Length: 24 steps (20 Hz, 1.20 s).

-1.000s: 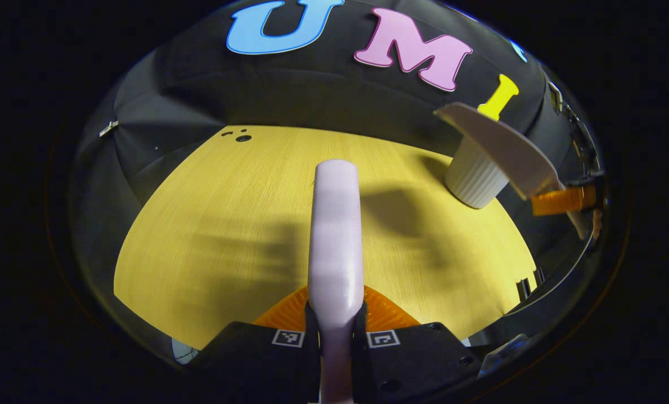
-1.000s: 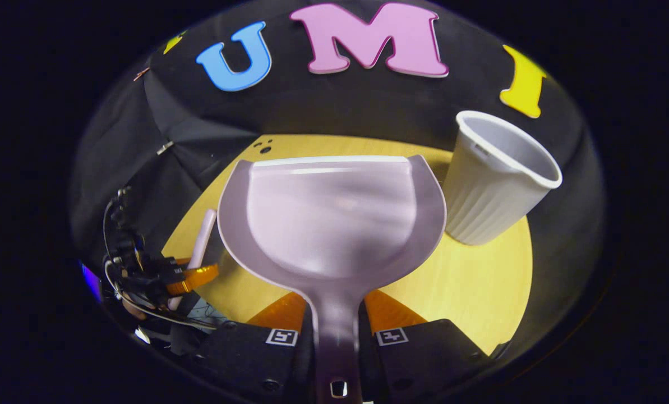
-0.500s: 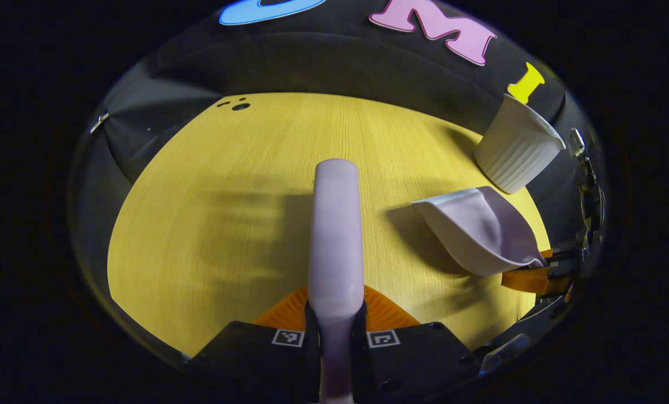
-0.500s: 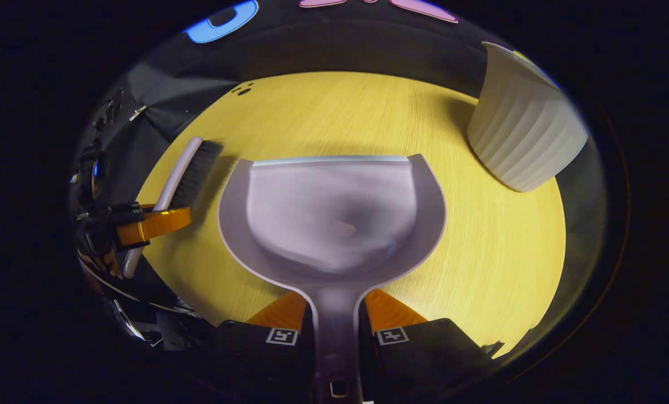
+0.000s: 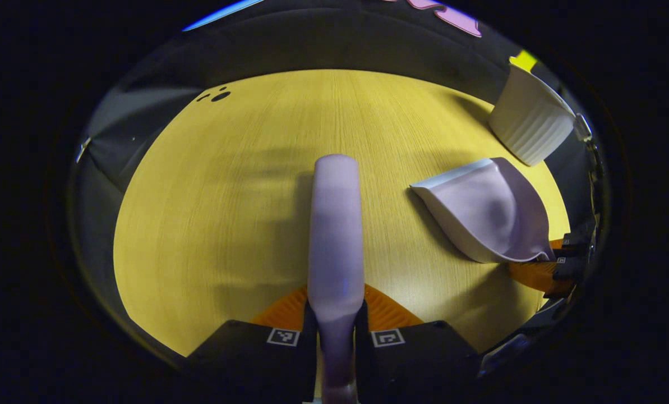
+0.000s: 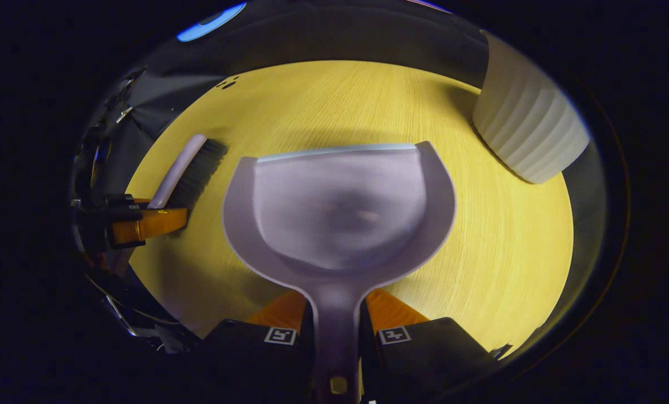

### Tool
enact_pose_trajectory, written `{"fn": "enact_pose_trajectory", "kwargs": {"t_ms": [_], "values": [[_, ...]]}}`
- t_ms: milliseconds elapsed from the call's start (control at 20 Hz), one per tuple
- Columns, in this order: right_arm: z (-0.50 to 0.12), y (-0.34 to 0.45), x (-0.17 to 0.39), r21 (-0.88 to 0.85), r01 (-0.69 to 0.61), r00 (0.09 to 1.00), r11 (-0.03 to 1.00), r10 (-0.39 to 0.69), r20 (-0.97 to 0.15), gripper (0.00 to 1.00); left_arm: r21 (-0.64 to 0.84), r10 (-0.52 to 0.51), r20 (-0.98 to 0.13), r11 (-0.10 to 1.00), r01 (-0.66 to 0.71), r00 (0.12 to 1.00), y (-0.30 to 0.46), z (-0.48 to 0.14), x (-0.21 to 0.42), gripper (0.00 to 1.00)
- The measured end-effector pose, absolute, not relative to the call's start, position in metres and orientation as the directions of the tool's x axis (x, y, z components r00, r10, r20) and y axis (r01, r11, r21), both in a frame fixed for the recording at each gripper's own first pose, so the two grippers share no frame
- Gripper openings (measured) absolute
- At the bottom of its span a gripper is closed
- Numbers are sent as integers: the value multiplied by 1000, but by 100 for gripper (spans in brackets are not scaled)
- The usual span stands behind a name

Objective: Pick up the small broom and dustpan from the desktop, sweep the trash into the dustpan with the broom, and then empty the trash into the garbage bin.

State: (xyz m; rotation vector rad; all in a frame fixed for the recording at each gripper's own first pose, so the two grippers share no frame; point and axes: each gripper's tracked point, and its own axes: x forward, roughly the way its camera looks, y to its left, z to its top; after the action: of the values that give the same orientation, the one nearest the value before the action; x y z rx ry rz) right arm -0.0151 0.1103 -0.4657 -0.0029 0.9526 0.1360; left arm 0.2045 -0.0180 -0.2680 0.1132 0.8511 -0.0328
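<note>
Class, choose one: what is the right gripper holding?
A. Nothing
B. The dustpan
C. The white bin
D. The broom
B: in the right gripper view, the right gripper has its jaws closed on the handle of the dustpan.

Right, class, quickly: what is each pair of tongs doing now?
Left tongs: shut on the pale lilac plastic broom.
Right tongs: shut on the pale lilac plastic dustpan.
</note>
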Motion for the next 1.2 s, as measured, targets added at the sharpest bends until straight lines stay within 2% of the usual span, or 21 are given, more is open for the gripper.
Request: {"fn": "enact_pose_trajectory", "kwargs": {"t_ms": [50,100,150,200,300,350,550,700,800,1050,1200], "values": [[-463,111,-12,70,-112,577,991,122,-807,40,96,18,-752,992,83,659,-20,-267,205,33],[-461,114,-12,88,-107,572,990,133,-809,48,97,15,-749,991,88,662,-20,-267,206,36],[-460,119,-12,115,-104,574,988,154,-805,51,88,6,-744,992,89,668,-24,-266,205,37],[-458,119,-10,121,-101,580,987,157,-799,59,75,-6,-735,993,89,678,-28,-264,203,53],[-454,117,-8,116,-97,593,988,151,-791,99,73,-15,-700,993,92,714,-30,-268,209,84],[-448,116,-8,111,-92,608,989,145,-781,99,85,-10,-674,992,91,738,-31,-243,200,99],[-412,112,-17,82,-81,700,993,115,-705,99,98,-23,-521,991,86,854,-35,-192,187,96],[-377,114,-25,60,-87,782,994,105,-614,99,82,-51,-362,993,86,931,-41,-144,165,96],[-354,116,-35,43,-83,818,996,93,-568,99,117,-25,-247,992,55,969,-41,-112,143,96],[-286,138,-72,54,-109,918,993,121,-378,99,77,-25,-11,997,26,1000,-60,-55,73,96],[-264,153,-104,23,-159,938,987,158,-307,99,69,-32,33,997,30,999,-74,-49,29,96]]}}
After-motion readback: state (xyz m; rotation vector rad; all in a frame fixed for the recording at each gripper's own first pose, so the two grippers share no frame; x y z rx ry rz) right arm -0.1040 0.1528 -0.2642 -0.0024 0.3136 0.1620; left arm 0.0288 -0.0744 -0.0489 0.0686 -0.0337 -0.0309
